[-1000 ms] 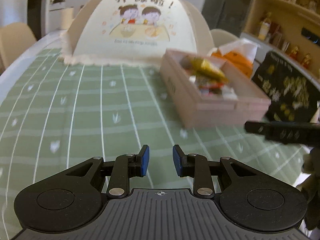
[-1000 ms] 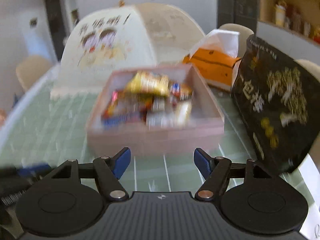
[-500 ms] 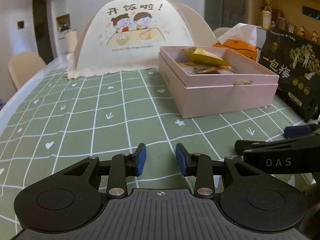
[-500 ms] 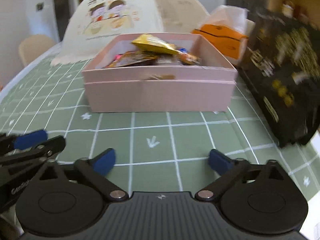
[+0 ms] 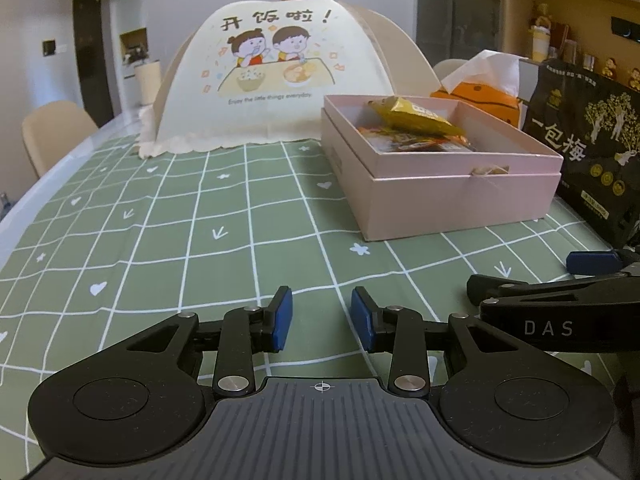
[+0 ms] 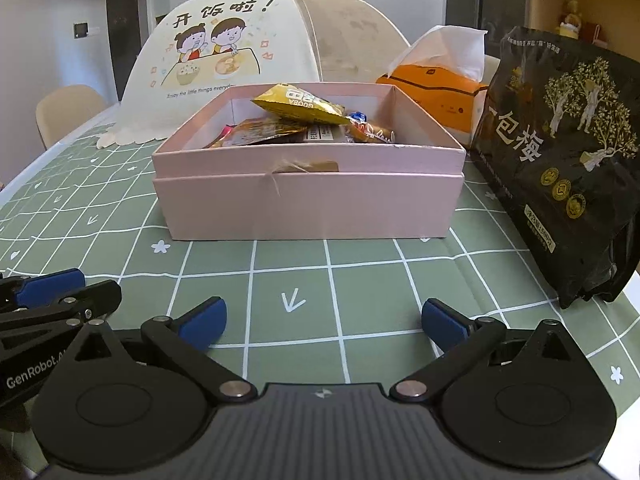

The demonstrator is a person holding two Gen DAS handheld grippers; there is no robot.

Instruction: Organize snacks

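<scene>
On the green checked tablecloth [image 6: 292,264], toward its far right side, sits the pink box [image 6: 308,204], open-topped and holding the snacks. A yellow packet [image 6: 300,110] lies on top of the pile, its print partly legible as "GOOBA"; an orange-brown packet [image 6: 260,132] lies under it to the left, and other wrappers beside them are too small to read. A frayed bit of ribbon hangs at the front wall of the box.

Just right of the box, a black pouch [image 6: 560,160] stands near the cloth's right edge, with large white Chinese characters, gold tree drawings and three gold seals. Behind the box, an orange tissue pack [image 6: 436,92] shows a white tissue sticking up. At the far end stands a domed food cover [image 5: 276,76] with two cartoon children, Chinese characters on top and the line "Enjoy the little things everyday."

The left gripper [image 5: 322,318] hovers low over the near part of the cloth, jaws a small way apart and holding nothing. The right gripper [image 6: 324,316] hovers just beside it, jaws spread wide and empty; "DAS" is printed on its side in the left view, and "GenRobot.A" shows on the left gripper in the right view. Bare cloth lies between both grippers and the box, and across the whole left half of the table.
</scene>
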